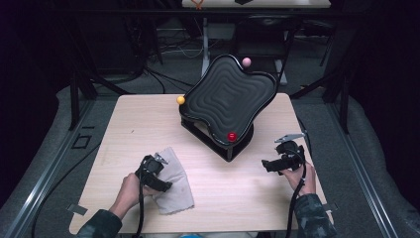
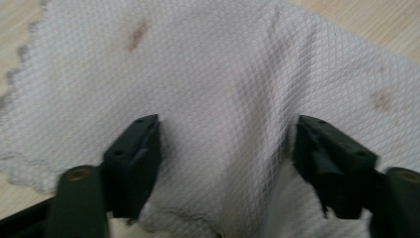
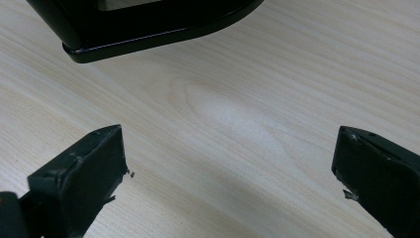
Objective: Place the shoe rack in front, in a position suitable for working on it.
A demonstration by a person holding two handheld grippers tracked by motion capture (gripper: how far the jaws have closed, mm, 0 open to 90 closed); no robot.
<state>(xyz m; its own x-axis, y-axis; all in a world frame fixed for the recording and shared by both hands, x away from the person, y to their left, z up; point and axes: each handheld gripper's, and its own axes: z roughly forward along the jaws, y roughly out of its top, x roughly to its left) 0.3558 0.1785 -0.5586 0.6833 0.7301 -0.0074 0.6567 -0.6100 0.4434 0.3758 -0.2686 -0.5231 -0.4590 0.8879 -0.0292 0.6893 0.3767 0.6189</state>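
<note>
At the lower left of the high view, the white cloth point(image 1: 173, 181) lay flat on the tabletop point(image 1: 237, 193) under the left claw point(image 2: 225, 148), whose jaws straddled a raised fold without yet pinching. Closing squarely on that ridge should gather enough fabric. The right claw point(image 3: 228, 168) gaped open, holding nothing.

A black wavy tray point(image 1: 229, 94) is propped tilted on a black stand point(image 1: 218, 139) at the tabletop's point(image 1: 138, 124) far side. Around the tray's rim, yellow point(image 1: 181, 100), pink point(image 1: 246, 61) and red point(image 1: 231, 136) knobs are seen.
</note>
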